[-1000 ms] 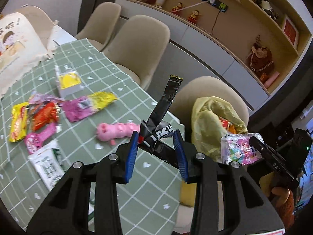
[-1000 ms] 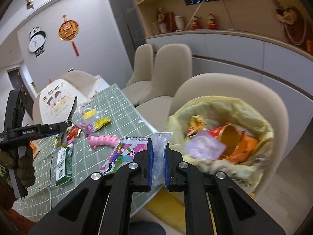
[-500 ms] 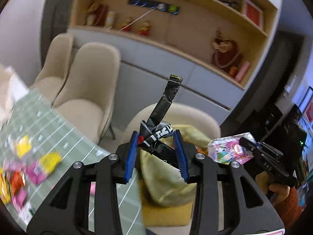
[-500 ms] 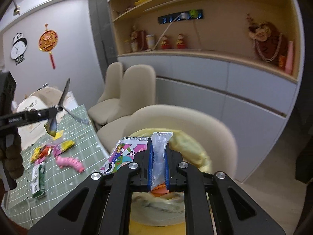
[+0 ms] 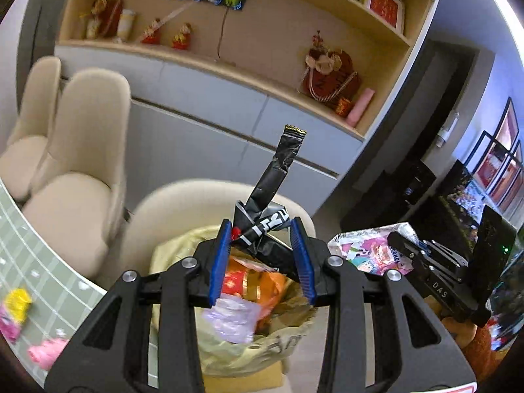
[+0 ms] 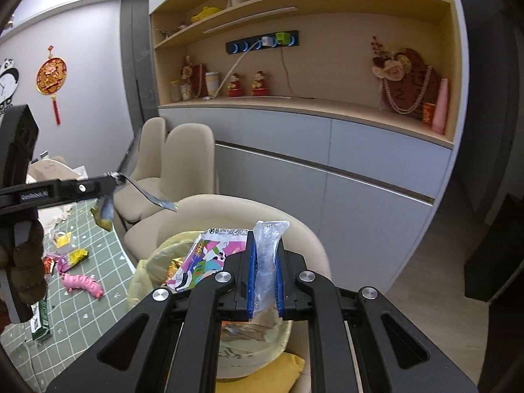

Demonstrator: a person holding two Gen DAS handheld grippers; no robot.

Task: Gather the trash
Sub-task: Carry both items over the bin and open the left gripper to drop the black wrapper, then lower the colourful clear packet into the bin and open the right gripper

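My left gripper points forward and down over the yellow plastic trash bag that sits on a beige upholstered chair. Its blue pads are clamped on a crumpled black foil wrapper with white lettering, whose long twisted end sticks up and away from the jaws. My right gripper is angled down over the same bag, jaws nearly together, pinching the clear plastic end of a white snack packet printed with pink cartoon figures; the packet fans out to the left of the fingers. In the left view that packet hangs beside the bag's mouth.

The bag already holds an orange and red wrapper and a pale lilac one, and a yellow cushion lies under it. In the right view, a gloved hand grips the left tool's handle.

On the green checked tablecloth wrappers remain: a pink segmented piece, a yellow wrapper and a green and white packet. Two more beige chairs stand by the table, before grey cabinets and a wooden shelf of figurines.
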